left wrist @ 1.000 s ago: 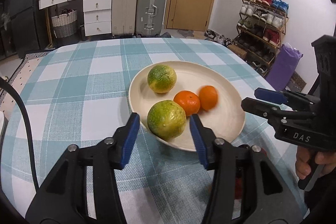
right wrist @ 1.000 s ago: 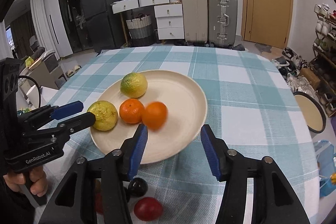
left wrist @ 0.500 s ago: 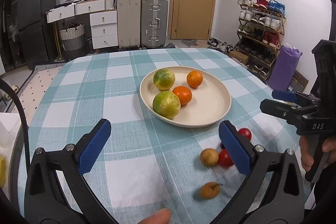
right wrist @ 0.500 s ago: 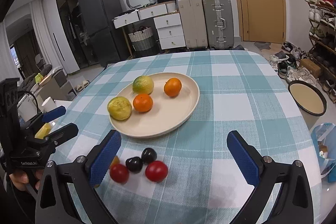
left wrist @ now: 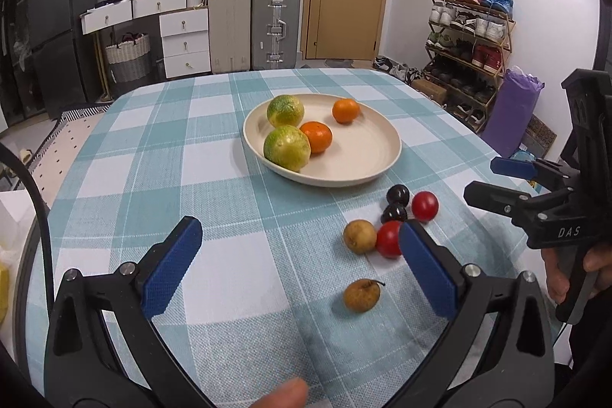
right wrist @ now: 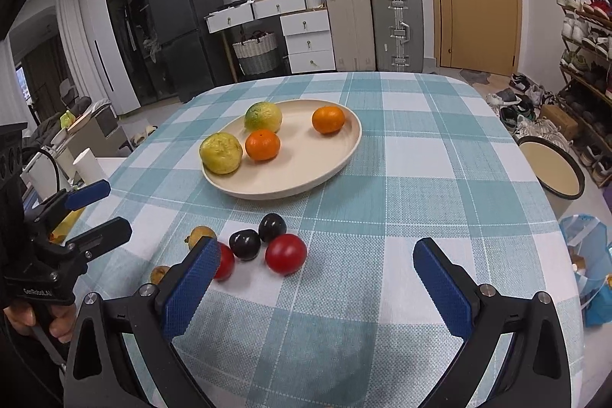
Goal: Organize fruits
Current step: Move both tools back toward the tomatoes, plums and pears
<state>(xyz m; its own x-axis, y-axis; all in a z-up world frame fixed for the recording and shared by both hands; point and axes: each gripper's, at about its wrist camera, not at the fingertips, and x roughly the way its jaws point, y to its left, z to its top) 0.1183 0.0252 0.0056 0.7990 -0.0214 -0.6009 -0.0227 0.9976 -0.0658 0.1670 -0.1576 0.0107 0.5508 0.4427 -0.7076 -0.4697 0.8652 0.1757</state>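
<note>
A cream plate (left wrist: 367,163) (right wrist: 336,155) on the checked table holds two green-yellow citrus fruits (left wrist: 287,148) (right wrist: 221,153) and two oranges (left wrist: 316,137) (right wrist: 328,119). In front of it lie two red fruits (left wrist: 424,206) (right wrist: 286,252), two dark plums (left wrist: 397,194) (right wrist: 272,226) and two small brown pears (left wrist: 362,295) (right wrist: 199,234). My left gripper (left wrist: 298,266) is open and empty, held above the table short of the loose fruit. My right gripper (right wrist: 317,282) is open and empty, just behind the red fruits.
The checked tablecloth (left wrist: 160,155) covers a round table. Beyond it stand suitcases (left wrist: 275,25), white drawers (left wrist: 183,41), a door and a shoe rack (left wrist: 466,37). A round bin (right wrist: 550,171) and a blue bag (right wrist: 589,255) sit off the table's right edge.
Both grippers have pulled back from the plate and opened wide. One orange has rolled toward the far side of the plate. The loose fruit has come into view.
</note>
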